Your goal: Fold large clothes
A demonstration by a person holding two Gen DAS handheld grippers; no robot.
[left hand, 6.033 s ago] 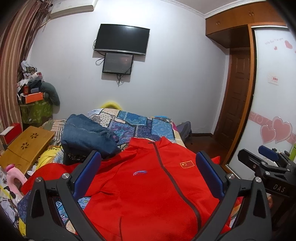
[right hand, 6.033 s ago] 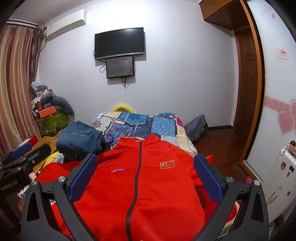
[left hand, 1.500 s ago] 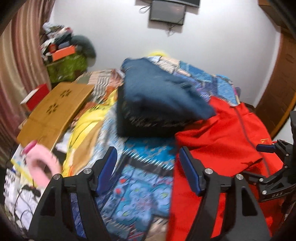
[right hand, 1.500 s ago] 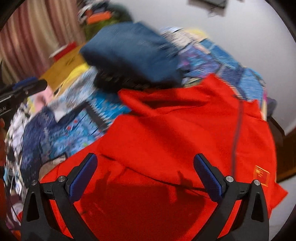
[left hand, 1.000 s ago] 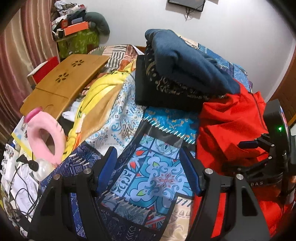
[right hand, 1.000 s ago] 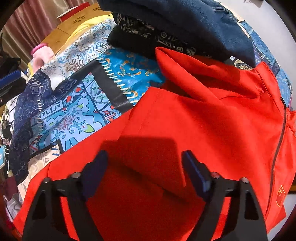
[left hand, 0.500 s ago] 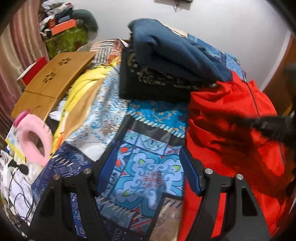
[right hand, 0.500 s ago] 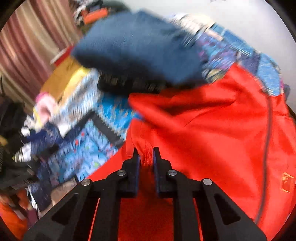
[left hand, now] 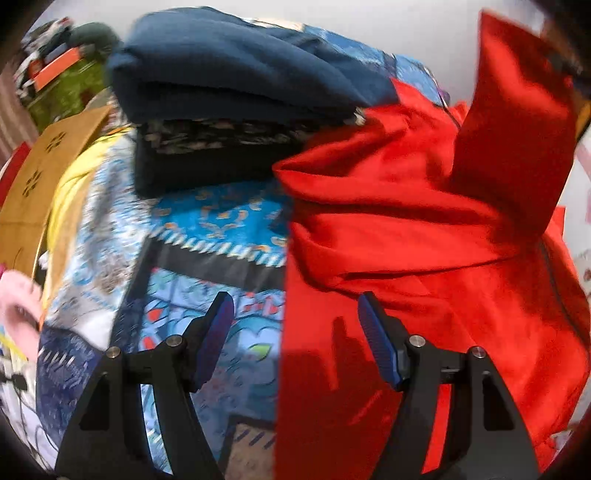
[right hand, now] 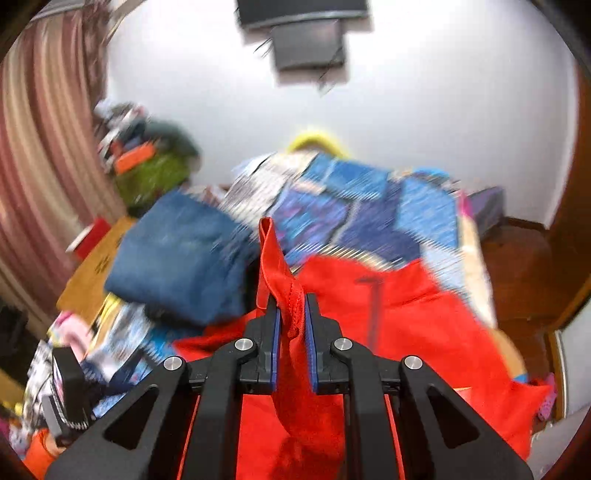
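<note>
A red zip jacket [left hand: 424, 236] lies on the patterned bedspread [left hand: 207, 229]. My right gripper [right hand: 291, 325] is shut on a fold of the jacket's left sleeve [right hand: 280, 280] and holds it lifted above the jacket body [right hand: 417, 332]; the raised sleeve [left hand: 517, 122] shows at the upper right of the left wrist view. My left gripper [left hand: 295, 339] is open and empty, low over the jacket's left edge, straddling the line between red fabric and bedspread.
A folded blue garment [left hand: 236, 70] on a dark patterned one [left hand: 207, 147] sits beside the jacket's shoulder. A wooden lap table [left hand: 44, 177] and pink object [left hand: 18, 306] lie left. Wall, TV [right hand: 306, 33] and door [right hand: 576, 221] are beyond.
My right gripper closed on the sleeve fold and lifted it up and toward the jacket's middle. My left gripper moved in closer to the jacket's left edge and stayed open.
</note>
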